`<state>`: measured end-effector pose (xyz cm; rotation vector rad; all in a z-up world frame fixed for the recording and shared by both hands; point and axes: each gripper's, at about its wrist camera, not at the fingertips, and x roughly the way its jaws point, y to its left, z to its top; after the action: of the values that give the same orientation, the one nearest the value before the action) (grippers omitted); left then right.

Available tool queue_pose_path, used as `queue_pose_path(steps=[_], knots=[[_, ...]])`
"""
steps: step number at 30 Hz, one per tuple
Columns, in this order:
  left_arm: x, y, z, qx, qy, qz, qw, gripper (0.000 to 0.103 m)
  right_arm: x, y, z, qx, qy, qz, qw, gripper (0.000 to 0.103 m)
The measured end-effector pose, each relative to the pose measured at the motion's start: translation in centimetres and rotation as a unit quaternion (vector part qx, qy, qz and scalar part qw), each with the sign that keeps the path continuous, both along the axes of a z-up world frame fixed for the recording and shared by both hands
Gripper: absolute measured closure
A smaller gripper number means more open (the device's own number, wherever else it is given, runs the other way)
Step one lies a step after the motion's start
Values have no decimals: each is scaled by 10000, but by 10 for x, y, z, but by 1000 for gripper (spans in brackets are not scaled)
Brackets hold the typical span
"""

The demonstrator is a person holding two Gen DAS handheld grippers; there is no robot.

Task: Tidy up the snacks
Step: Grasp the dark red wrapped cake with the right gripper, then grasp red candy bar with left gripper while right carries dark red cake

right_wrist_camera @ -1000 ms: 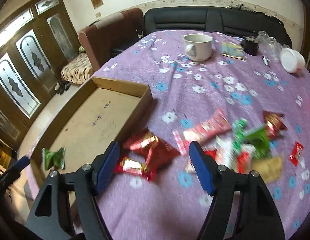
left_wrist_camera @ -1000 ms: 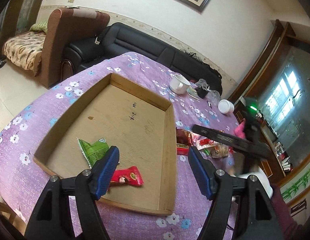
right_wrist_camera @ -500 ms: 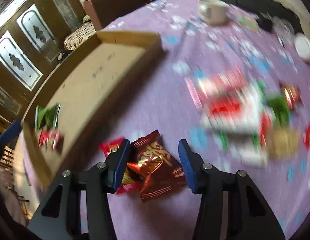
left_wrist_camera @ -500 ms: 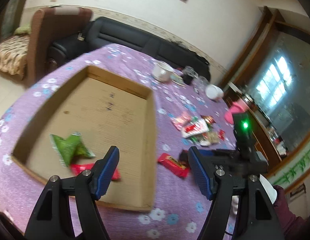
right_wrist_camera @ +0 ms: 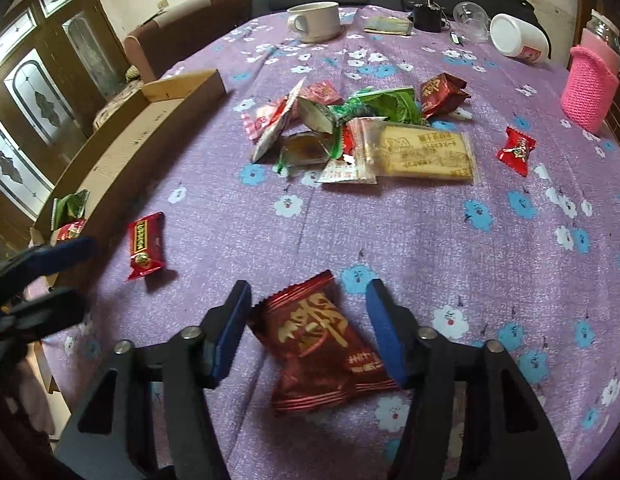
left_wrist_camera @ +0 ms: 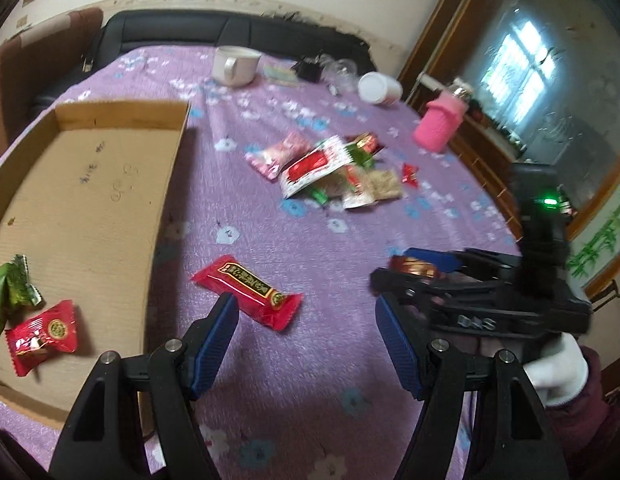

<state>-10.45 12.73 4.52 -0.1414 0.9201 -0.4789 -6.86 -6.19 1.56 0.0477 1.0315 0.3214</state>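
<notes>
A shallow cardboard tray lies on the purple flowered tablecloth and holds a green packet and a red candy. A long red bar lies on the cloth just right of the tray; it also shows in the right wrist view. My left gripper is open and empty, just short of the bar. My right gripper is open around a dark red packet that lies on the cloth between its pads, which stand apart from it. A pile of mixed snacks lies mid-table.
A white mug, a white jar on its side, a pink knit-covered jar and small items stand at the far edge. A lone red candy lies right of the pile. Sofas stand beyond the table.
My left gripper has swung right from over the tray to the red bar on the cloth. My right gripper has settled, jaws wider, with the dark red packet between them.
</notes>
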Motion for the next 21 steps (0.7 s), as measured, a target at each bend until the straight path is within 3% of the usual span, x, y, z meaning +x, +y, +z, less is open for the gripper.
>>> queue_pose_path(steps=[7,9,11,13,19,21], knots=[[20,-12,-9,549,46,213,9983,35,-3,0,0,205,-71,112,9997,29],[22,-19,-9,672,-18,161,9976,45,-2,-4,0,342,-45,119,9993,29],[20,-23,-9,698,-96,71,9975,64,-3,-9,0,471,-10,128,9988,29],[20,-24,-10,506,-9,-63,9987,64,-5,-11,0,454,-16,184,9988,29],[24,-36,-22,602,102,-244,9978,60,-11,-2,-1,106,-130,330,9993,28],[28,-37,-22,599,121,-240,9978,54,-12,2,-2,-40,-197,369,9991,28]])
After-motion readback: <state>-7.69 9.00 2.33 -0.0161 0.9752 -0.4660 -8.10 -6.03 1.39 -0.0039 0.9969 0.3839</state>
